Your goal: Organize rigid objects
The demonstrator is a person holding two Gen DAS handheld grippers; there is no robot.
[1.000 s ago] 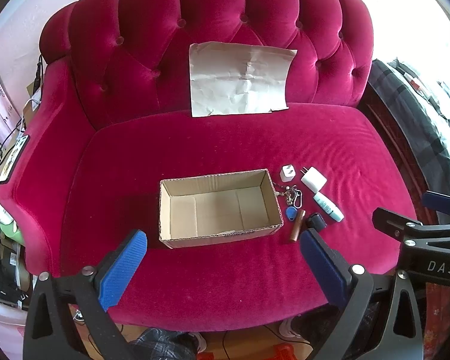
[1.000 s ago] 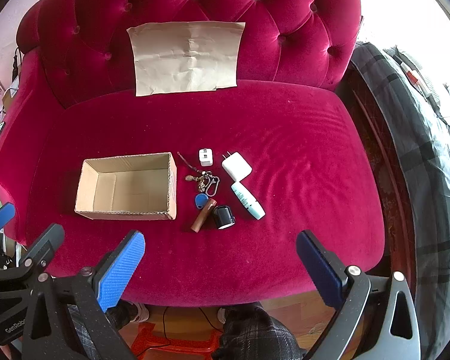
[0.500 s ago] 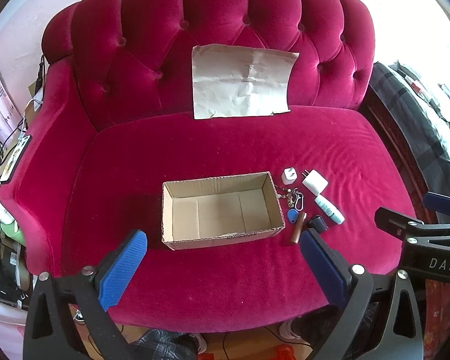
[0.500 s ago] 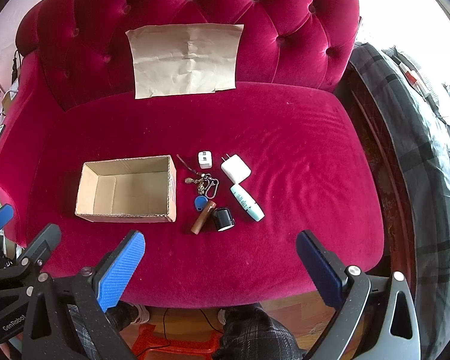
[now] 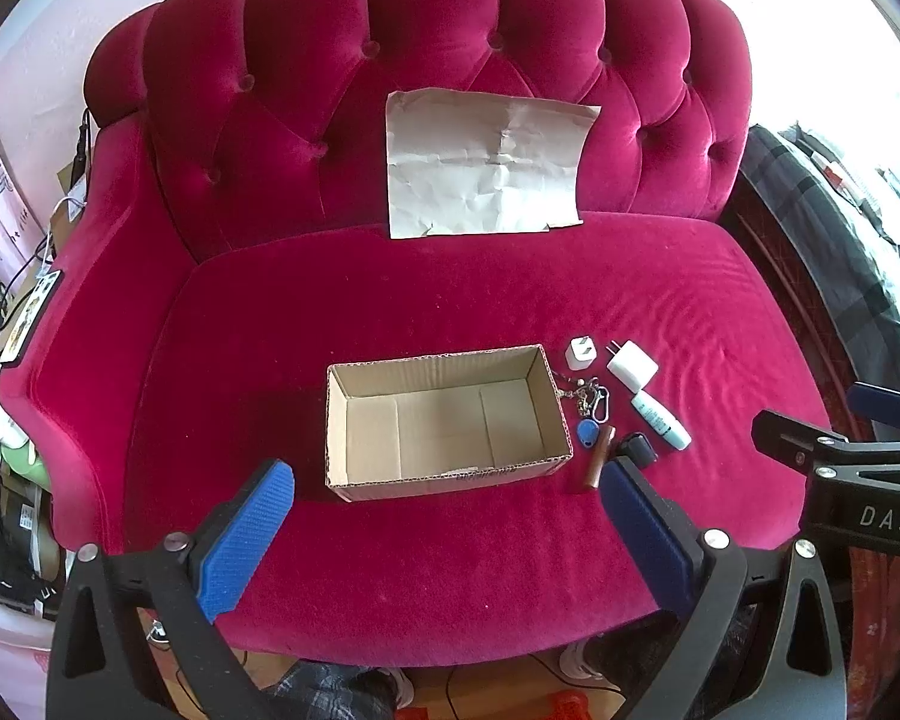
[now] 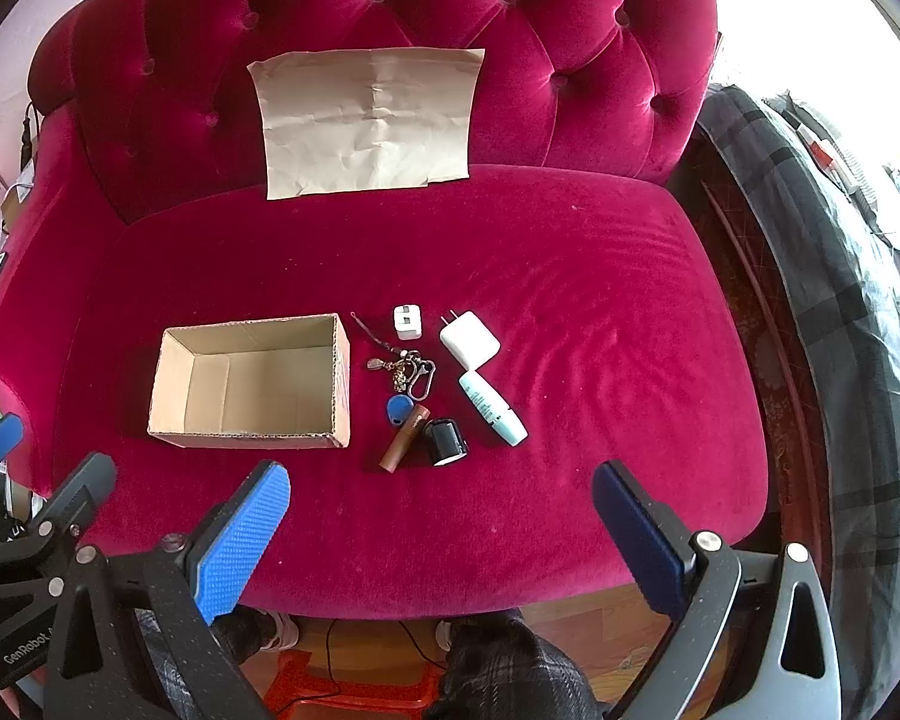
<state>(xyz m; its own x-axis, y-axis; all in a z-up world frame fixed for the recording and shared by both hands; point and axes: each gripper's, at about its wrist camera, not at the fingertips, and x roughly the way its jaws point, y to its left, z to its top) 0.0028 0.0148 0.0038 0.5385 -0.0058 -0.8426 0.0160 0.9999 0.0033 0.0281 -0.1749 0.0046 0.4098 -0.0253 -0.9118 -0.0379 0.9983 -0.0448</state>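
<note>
An empty open cardboard box (image 5: pixel 444 420) (image 6: pixel 252 381) sits on the red sofa seat. Right of it lie a small white plug cube (image 6: pixel 408 322), a white charger (image 6: pixel 469 340), a keyring with a blue tag (image 6: pixel 405 381), a brown tube (image 6: pixel 404 439), a black plug (image 6: pixel 444 443) and a pale green-white tube (image 6: pixel 492 408). My left gripper (image 5: pixel 444 531) is open and empty in front of the box. My right gripper (image 6: pixel 441 534) is open and empty in front of the small items.
A creased brown paper sheet (image 6: pixel 369 120) leans on the tufted sofa back (image 6: pixel 390 0). A dark plaid blanket (image 6: pixel 822 276) lies right of the sofa. Clutter stands at the left armrest (image 5: pixel 30 324). The floor and a person's legs (image 6: pixel 498 672) show below the seat edge.
Both grippers have eased slightly back and up; the sofa and objects sit a little lower in the left view. Nothing on the seat has moved.
</note>
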